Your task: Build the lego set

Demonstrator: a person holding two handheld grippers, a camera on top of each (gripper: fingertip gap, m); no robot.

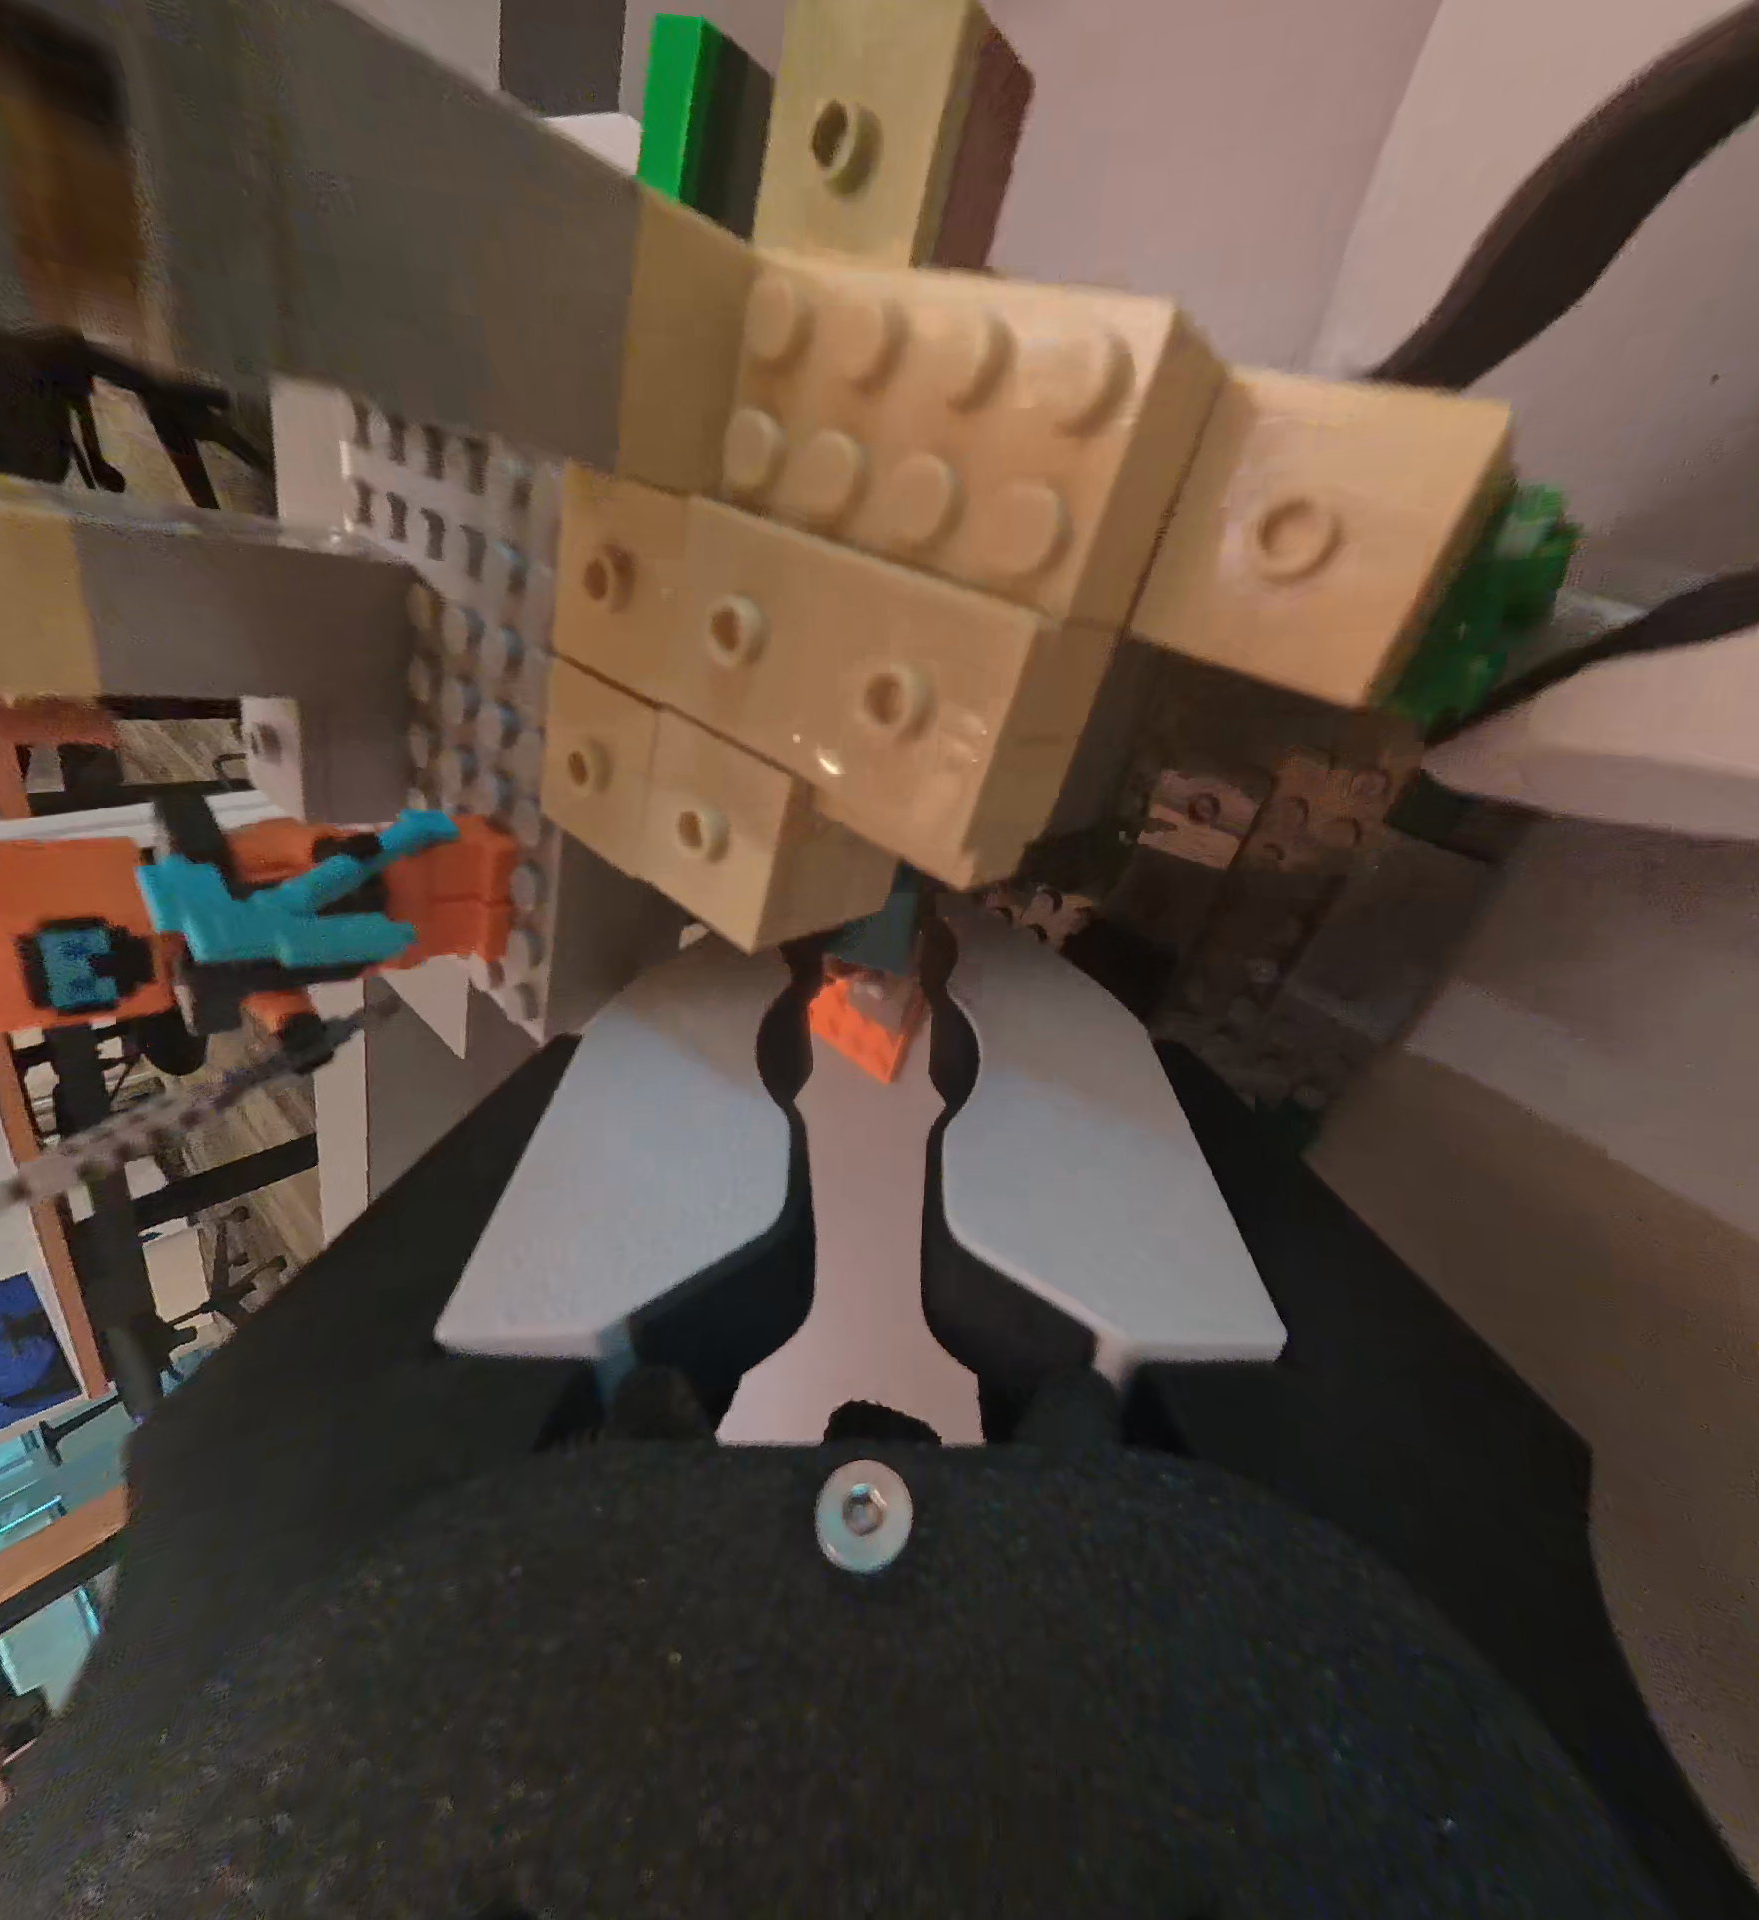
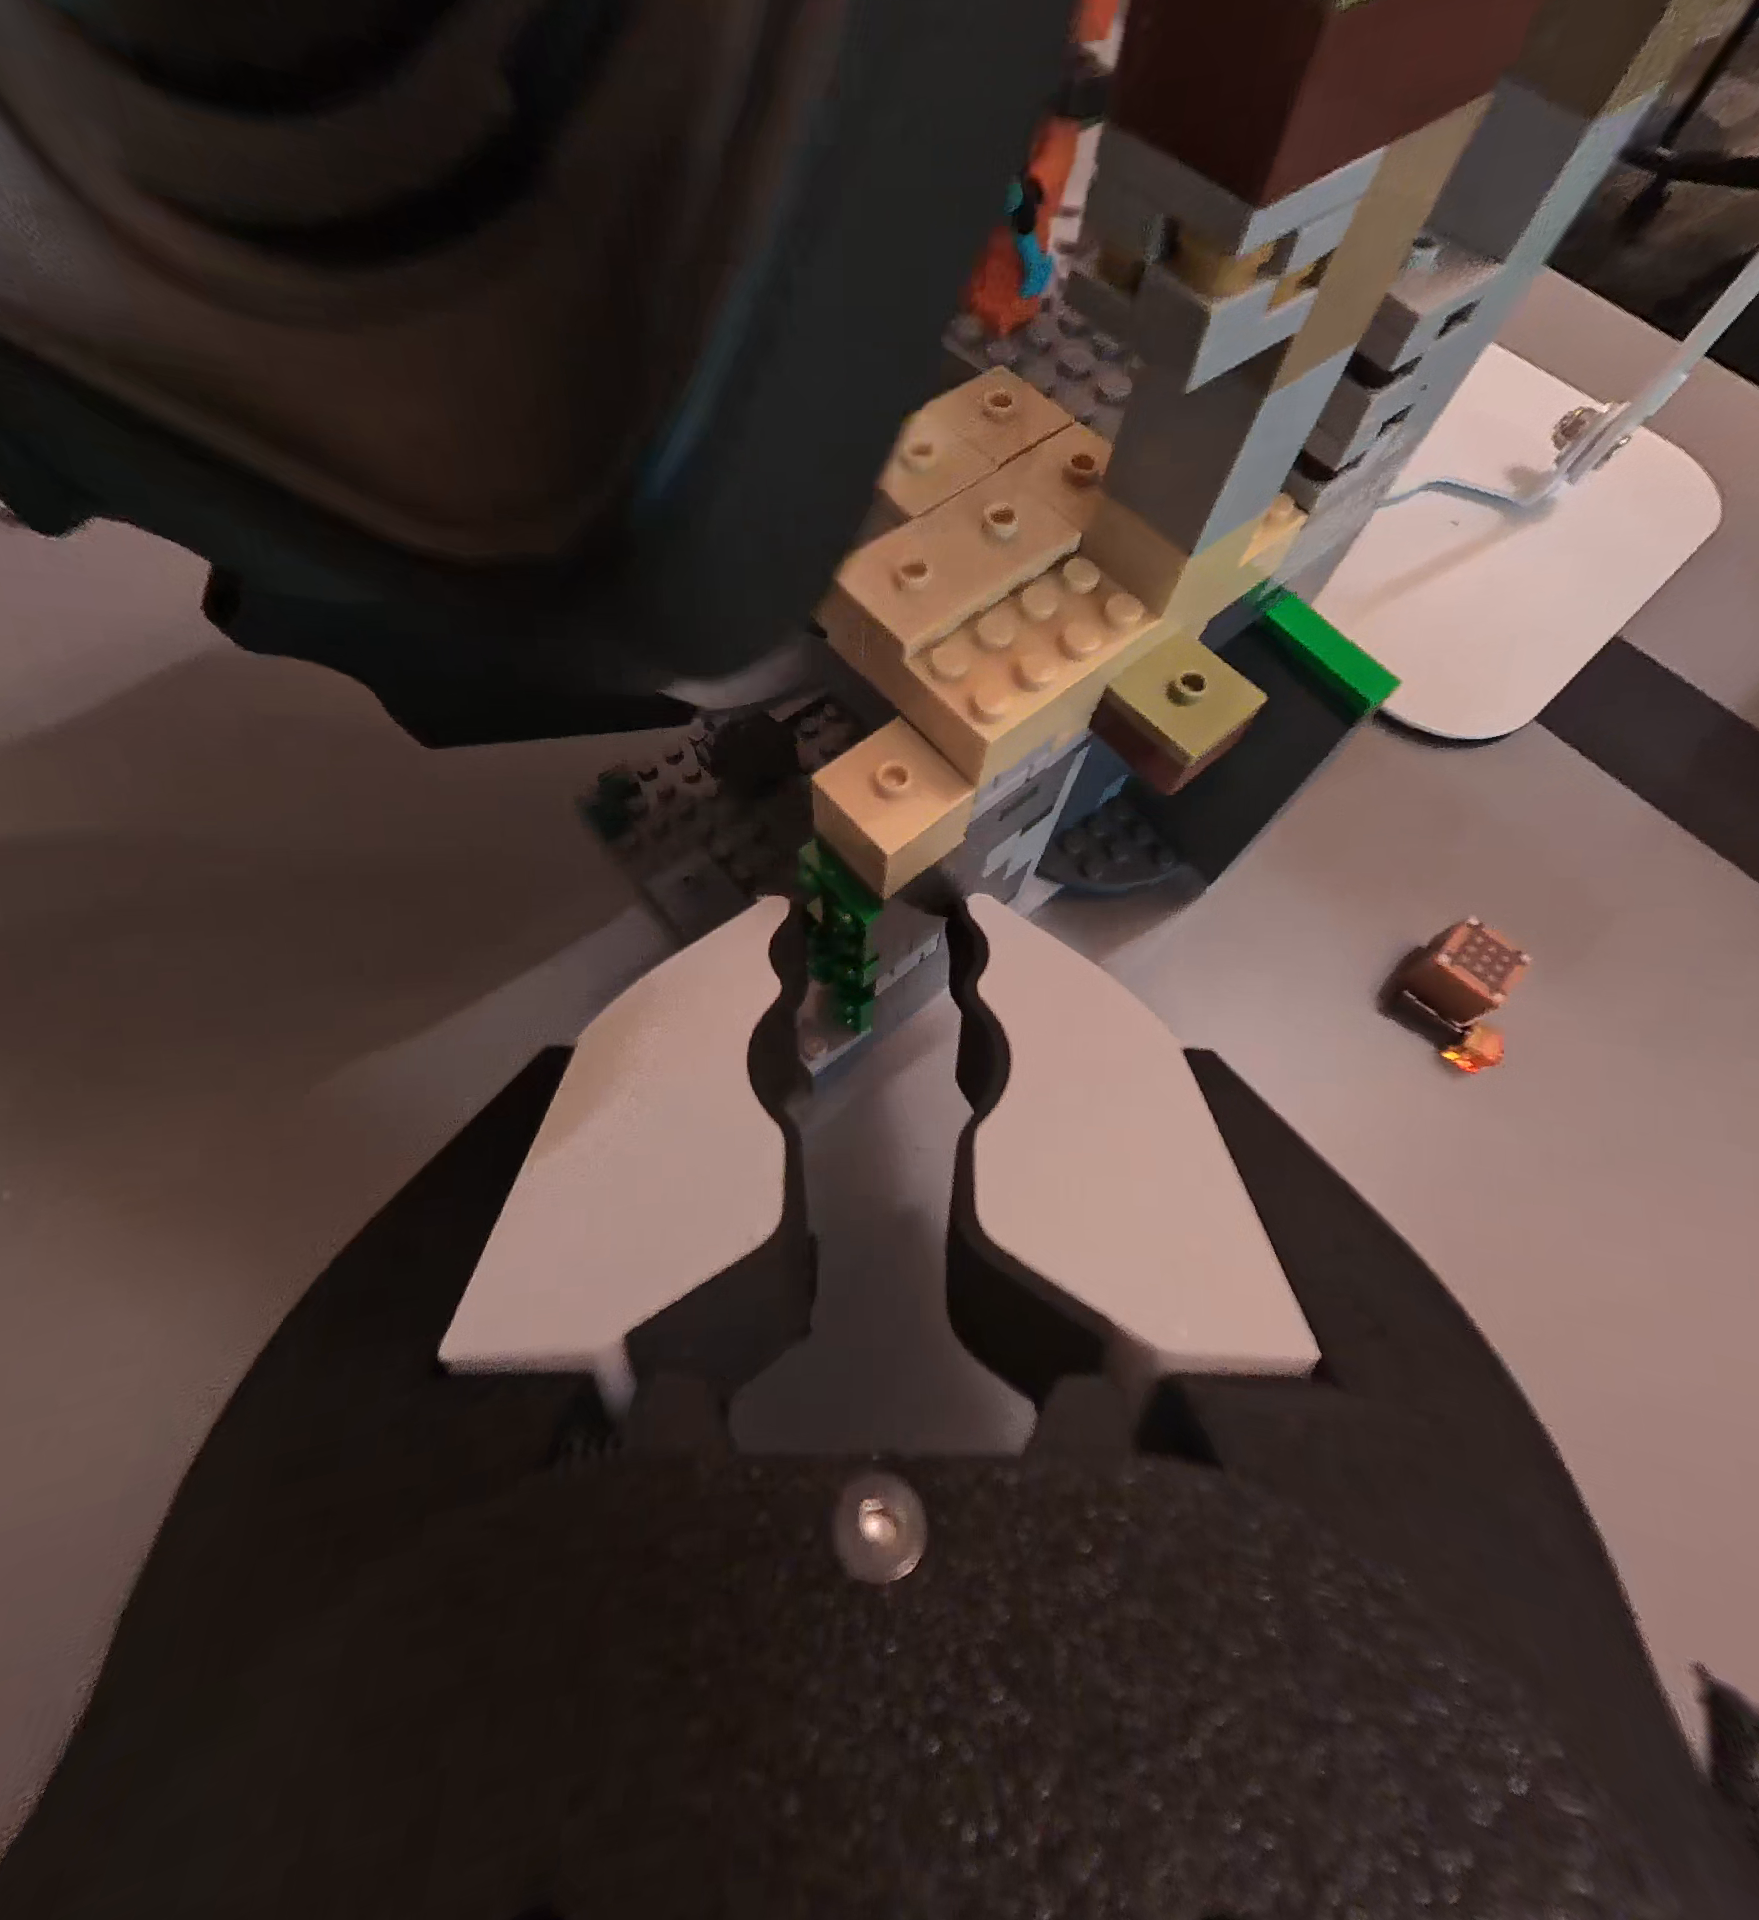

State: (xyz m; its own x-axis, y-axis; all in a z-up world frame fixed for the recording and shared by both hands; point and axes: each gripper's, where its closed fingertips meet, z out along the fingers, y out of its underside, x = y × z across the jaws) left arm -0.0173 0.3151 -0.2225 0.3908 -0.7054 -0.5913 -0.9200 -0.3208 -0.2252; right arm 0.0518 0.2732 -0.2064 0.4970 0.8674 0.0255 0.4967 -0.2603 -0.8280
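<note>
up against the lego build (image 2: 1000,623), both of my hand-held grippers sit close in.

my left hand-held gripper (image 1: 859,1003) has its fingers a narrow gap apart around a small orange piece (image 1: 870,1023) just under the build's tan bricks (image 1: 916,436); i cannot tell if it is pinched. an orange and teal figure (image 1: 231,925) stands on the grey studded plate (image 1: 485,644) beside those bricks. my right hand-held gripper (image 2: 875,935) is slightly parted around the green vine strip (image 2: 839,951) below a tan brick; grip unclear. the build rests on the grey counter (image 2: 231,935), with a small brown block (image 2: 1457,977) well apart from it.
</note>
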